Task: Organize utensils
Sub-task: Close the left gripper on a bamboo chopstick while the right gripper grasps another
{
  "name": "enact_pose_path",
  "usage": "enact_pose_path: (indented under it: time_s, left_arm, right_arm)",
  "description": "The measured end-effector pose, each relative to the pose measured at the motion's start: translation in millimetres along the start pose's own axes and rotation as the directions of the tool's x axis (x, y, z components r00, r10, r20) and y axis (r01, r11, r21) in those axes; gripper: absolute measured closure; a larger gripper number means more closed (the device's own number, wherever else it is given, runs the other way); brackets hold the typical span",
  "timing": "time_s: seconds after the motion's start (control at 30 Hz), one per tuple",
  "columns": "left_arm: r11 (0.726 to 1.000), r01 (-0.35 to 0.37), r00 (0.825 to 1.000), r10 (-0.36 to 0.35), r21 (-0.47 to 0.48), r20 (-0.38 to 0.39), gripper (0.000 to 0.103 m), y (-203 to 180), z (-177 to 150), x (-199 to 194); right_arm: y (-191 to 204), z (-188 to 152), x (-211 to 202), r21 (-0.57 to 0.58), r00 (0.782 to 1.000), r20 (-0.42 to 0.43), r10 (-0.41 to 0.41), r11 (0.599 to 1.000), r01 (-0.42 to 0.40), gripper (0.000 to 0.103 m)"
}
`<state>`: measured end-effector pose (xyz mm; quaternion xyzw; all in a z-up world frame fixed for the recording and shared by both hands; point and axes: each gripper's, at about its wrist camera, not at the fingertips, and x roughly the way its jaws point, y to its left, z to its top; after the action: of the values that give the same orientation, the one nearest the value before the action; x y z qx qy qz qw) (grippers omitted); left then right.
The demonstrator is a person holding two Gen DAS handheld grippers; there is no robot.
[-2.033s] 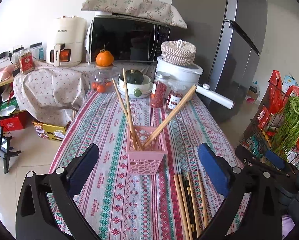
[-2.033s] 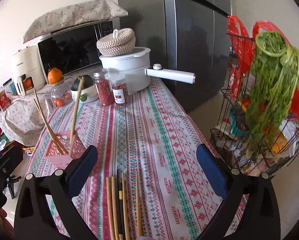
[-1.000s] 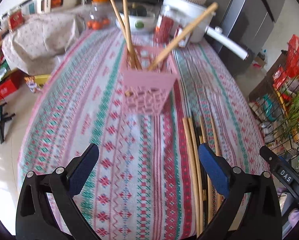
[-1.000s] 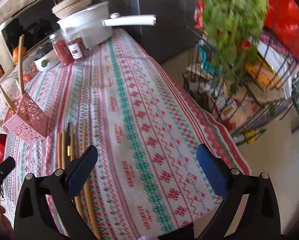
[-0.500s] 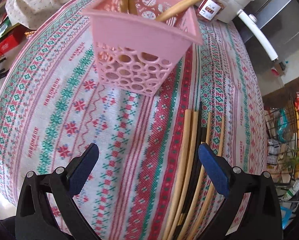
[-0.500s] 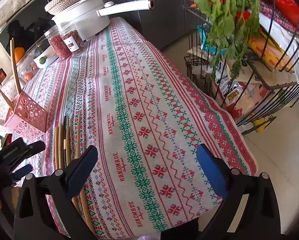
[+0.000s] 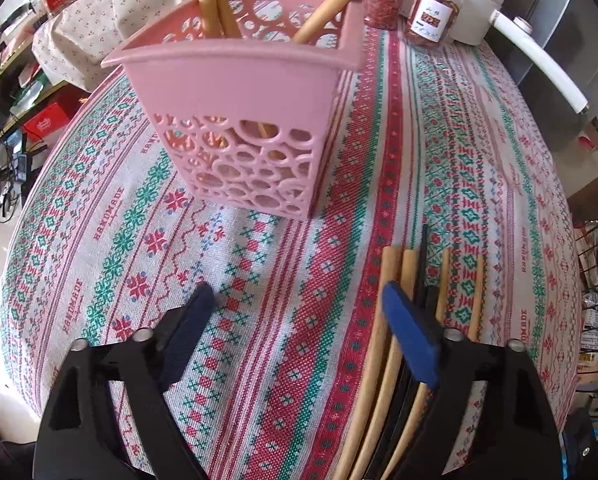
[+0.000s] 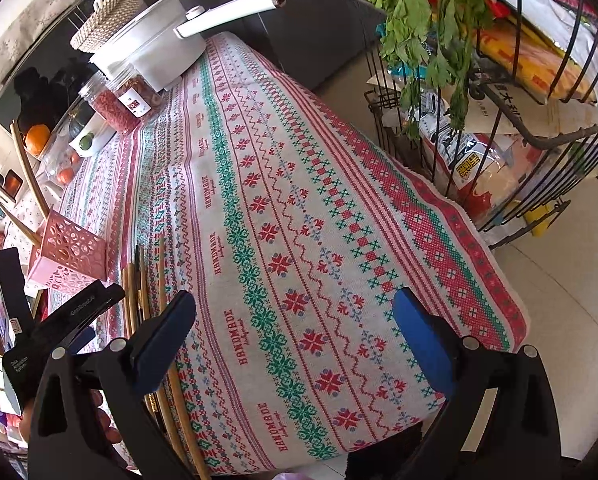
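Note:
A pink perforated holder (image 7: 239, 120) stands on the patterned tablecloth (image 7: 139, 272) with three wooden chopsticks (image 7: 215, 16) leaning in it. Several loose chopsticks (image 7: 395, 320), wooden and black, lie side by side just in front of it. My left gripper (image 7: 295, 312) is open low over the cloth, its right pad over the leftmost loose chopsticks. My right gripper (image 8: 295, 320) is open and empty above the cloth. The holder (image 8: 67, 252), the loose chopsticks (image 8: 139, 280) and the left gripper (image 8: 87, 312) show at its left.
Two jars of red goods (image 7: 431, 16), a white pot with a long handle (image 7: 539, 56) and a bowl stand at the table's far end. A wire rack with greens and packets (image 8: 499, 100) stands off the table's right edge. The fridge is behind.
My left gripper has dropped low and moved forward toward the holder and the loose chopsticks. The right gripper has tilted down over the table's right side.

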<state>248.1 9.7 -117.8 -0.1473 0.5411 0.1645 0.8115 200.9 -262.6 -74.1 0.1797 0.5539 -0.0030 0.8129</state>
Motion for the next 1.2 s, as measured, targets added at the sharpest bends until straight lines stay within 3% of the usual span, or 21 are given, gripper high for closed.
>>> enact_pose_path:
  time_s: [0.03,0.17,0.4,0.5,0.57,0.63,0.67,0.83,0.93,1.07,1.2]
  left_arm:
    - [1.000,0.014,1.000,-0.014,0.019,0.001,0.033,-3,0,-1]
    - [0.997,0.074,0.997,-0.074,0.022,-0.026,0.035,-5,3,-2]
    - [0.997,0.051,0.998,-0.049,0.059,-0.029,0.034,-6,1,-2]
    - [0.992,-0.012,1.000,0.012,0.123,0.007,0.049,-16,-6,1]
    - [0.987,0.007,1.000,-0.011,0.162,0.027,0.064,-22,-8,-1]
    - [0.982,0.024,0.999,-0.030,0.189,0.028,0.090,-26,-10,-3]
    - [0.981,0.030,0.999,-0.036,0.192,0.028,0.095,-24,-11,-4]
    - [0.973,0.146,0.989,-0.147,0.178,-0.005,0.096,7,-14,-11]
    - [0.951,0.200,0.979,-0.202,0.235,-0.017,0.096,20,-19,-23]
    - [0.941,0.184,0.974,-0.213,0.283,0.078,0.096,45,-26,-52]
    - [0.952,0.180,0.965,-0.220,0.246,0.143,0.096,69,-19,-69]
  right_arm:
    - [1,0,0,-0.005,1.000,0.001,-0.001,1.000,0.001,0.007]
    - [4,1,1,-0.014,1.000,0.006,-0.012,1.000,0.012,0.007]
    - [7,1,5,-0.022,1.000,0.004,-0.029,0.999,0.029,0.007]
    - [8,1,7,-0.029,0.999,0.006,-0.037,0.999,0.037,0.007]
    - [11,1,7,-0.039,0.999,0.011,-0.046,0.998,0.047,0.007]
    - [16,1,8,-0.057,0.998,0.021,-0.064,0.996,0.065,0.007]
    - [20,3,9,-0.074,0.997,0.027,-0.078,0.994,0.080,0.007]
    - [47,11,18,-0.173,0.990,0.050,-0.134,0.975,0.141,0.007]
    - [66,17,29,-0.217,0.988,0.043,-0.147,0.964,0.153,0.007]
    - [92,22,51,-0.262,0.985,0.018,-0.171,0.950,0.170,0.007]
    - [114,19,73,-0.287,0.980,-0.001,-0.200,0.939,0.192,0.007]
